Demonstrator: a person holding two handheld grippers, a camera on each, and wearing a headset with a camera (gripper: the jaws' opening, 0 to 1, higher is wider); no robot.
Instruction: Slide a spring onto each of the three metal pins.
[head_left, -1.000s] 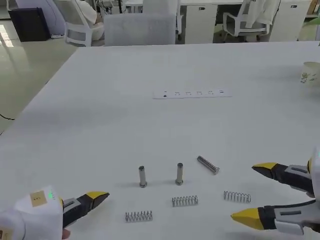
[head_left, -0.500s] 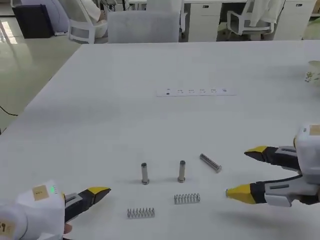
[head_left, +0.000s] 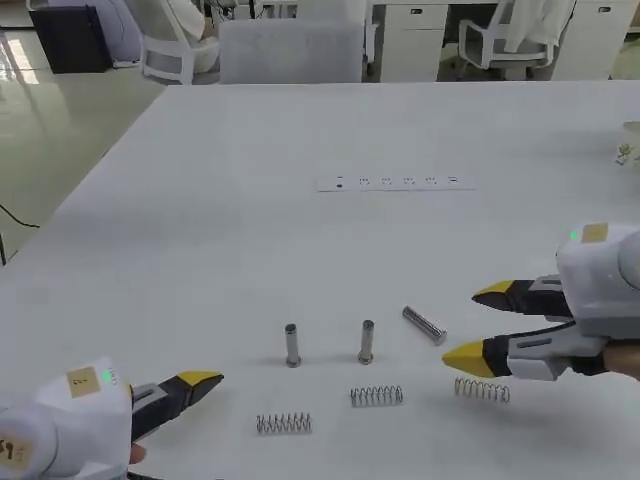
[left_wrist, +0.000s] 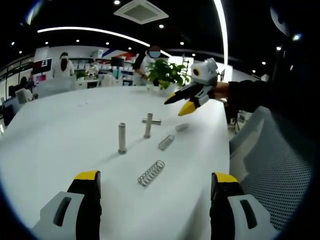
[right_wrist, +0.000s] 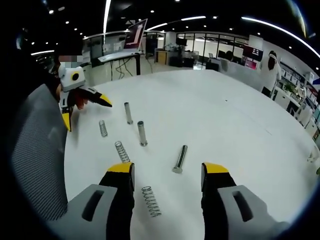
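Two metal pins (head_left: 292, 344) (head_left: 366, 341) stand upright on the white table (head_left: 300, 240); a third pin (head_left: 423, 325) lies on its side to their right. Three springs (head_left: 284, 424) (head_left: 377, 396) (head_left: 482, 390) lie in a row nearer to me. My right gripper (head_left: 476, 324) hovers open just right of the lying pin, above the right spring. In the right gripper view that spring (right_wrist: 150, 201) lies low between the open jaws, the lying pin (right_wrist: 179, 159) just ahead. My left gripper (head_left: 190, 388) is open at the lower left, with the nearest spring (left_wrist: 151, 173) ahead of it.
A white power strip (head_left: 395, 183) lies flat further back on the table. Office chairs (head_left: 290, 50) and desks stand past the far edge. A small patterned object (head_left: 630, 152) sits at the table's right edge. Broad bare tabletop surrounds the parts.
My right gripper has moved away from me and a little left, toward the lying pin; the right spring lies below its near jaw. The left gripper has stayed put.
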